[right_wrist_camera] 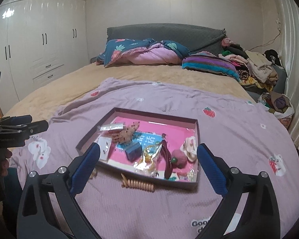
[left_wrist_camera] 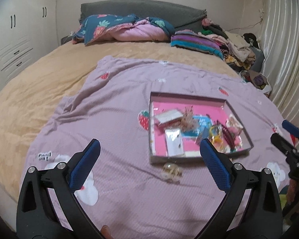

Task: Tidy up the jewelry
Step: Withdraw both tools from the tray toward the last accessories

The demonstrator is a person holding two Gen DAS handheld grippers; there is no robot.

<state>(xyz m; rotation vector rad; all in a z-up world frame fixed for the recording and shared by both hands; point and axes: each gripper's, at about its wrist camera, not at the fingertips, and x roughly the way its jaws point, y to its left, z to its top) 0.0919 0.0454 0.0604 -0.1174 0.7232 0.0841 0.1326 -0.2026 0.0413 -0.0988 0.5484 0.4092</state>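
- The left tongs [left_wrist_camera: 149,155] and the right tongs [right_wrist_camera: 148,160] both stand wide apart and grip nothing; each hovers above the lilac blanket [right_wrist_camera: 229,123] on the bed, short of the shallow box [right_wrist_camera: 197,137].
- The jewelry sits mostly inside that box, on its pink floor: a dark red hair claw [right_wrist_camera: 167,159], a crinkly clear packet [right_wrist_camera: 149,157], a small blue box [right_wrist_camera: 134,151], a card of earrings [right_wrist_camera: 105,147] and a beaded piece [right_wrist_camera: 125,133].
- Two items lie outside, touching or just beside the box's near wall: a tan spiral hair tie [right_wrist_camera: 138,184] and a round clear packet [left_wrist_camera: 171,170].
- The step in hand looks like gathering these strays. I would take the spiral tie with the right tongs, closing across its coils at mid-length, as it will likely stretch and sag if gripped at an end.
- The soft blanket gives under pressure, so come down lightly, or cloth may get pinched along with the tie.
- The box's near wall stands in the way: lift clear over it before releasing.
- The box is crowded on its near side; the far pink area is barer.
- A folded quilt [right_wrist_camera: 145,53] and a clothes pile [right_wrist_camera: 257,67] lie well apart, at the head of the bed.
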